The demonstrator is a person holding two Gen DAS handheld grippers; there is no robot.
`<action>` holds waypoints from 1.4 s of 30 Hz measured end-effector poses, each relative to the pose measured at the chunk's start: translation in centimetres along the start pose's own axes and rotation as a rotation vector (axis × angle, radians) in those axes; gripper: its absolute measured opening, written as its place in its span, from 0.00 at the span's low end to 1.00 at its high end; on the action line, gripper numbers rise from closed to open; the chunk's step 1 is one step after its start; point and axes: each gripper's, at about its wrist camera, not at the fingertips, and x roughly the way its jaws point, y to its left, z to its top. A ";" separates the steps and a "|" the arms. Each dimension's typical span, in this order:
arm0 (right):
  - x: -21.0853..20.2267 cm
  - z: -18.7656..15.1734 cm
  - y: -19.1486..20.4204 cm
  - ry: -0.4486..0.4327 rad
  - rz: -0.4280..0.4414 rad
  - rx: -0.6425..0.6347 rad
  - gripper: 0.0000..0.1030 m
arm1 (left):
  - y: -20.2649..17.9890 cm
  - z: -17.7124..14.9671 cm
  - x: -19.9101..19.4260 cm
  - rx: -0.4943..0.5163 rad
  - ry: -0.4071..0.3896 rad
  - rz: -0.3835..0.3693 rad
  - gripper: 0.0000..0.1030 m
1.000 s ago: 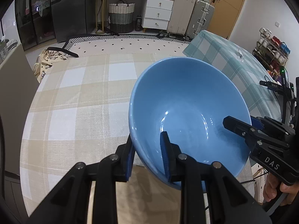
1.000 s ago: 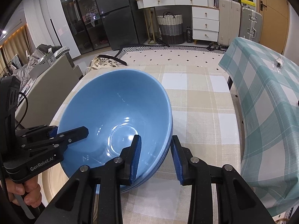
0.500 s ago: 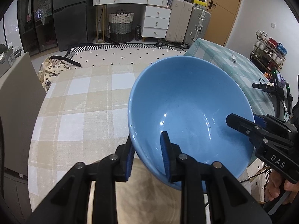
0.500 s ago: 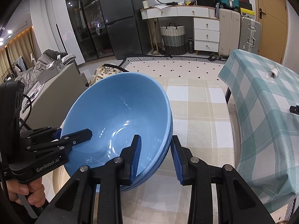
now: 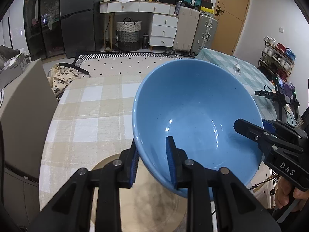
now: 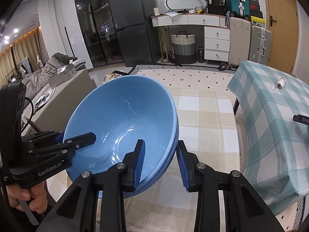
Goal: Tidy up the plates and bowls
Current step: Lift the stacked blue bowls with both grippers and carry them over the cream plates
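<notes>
Two nested blue bowls [image 5: 193, 106] [image 6: 119, 112] hang tilted above the beige checked table [image 5: 87, 116]. In the right wrist view the lower bowl's rim [image 6: 170, 154] shows under the upper one. My left gripper [image 5: 152, 147] is shut on the near rim, one pad inside and one outside. My right gripper [image 6: 160, 143] is shut on the opposite rim in the same way. Each gripper shows in the other's view: the right gripper [image 5: 253, 124] at the right, the left gripper [image 6: 77, 137] at the left. A round beige plate [image 5: 150, 203] lies on the table beneath the bowls.
A second table with a teal checked cloth [image 6: 270, 125] stands close on the right, a small wrapped item on it. A grey cabinet [image 5: 23, 106] borders the beige table on the left. Drawers, a basket and suitcases line the far wall.
Both grippers have risen together with the bowls still held. The table sits lower in both views and more of the beige plate shows beneath the bowls.
</notes>
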 end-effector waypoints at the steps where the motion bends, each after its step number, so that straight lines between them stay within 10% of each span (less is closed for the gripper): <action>1: -0.4 0.0 0.3 -0.005 0.001 -0.005 0.32 | 0.0 -0.1 -0.4 -0.001 -0.003 0.003 0.24; 42: 1.4 -1.1 10.5 0.071 0.067 -0.142 0.33 | 6.7 -4.3 -4.0 -0.064 0.040 0.133 0.24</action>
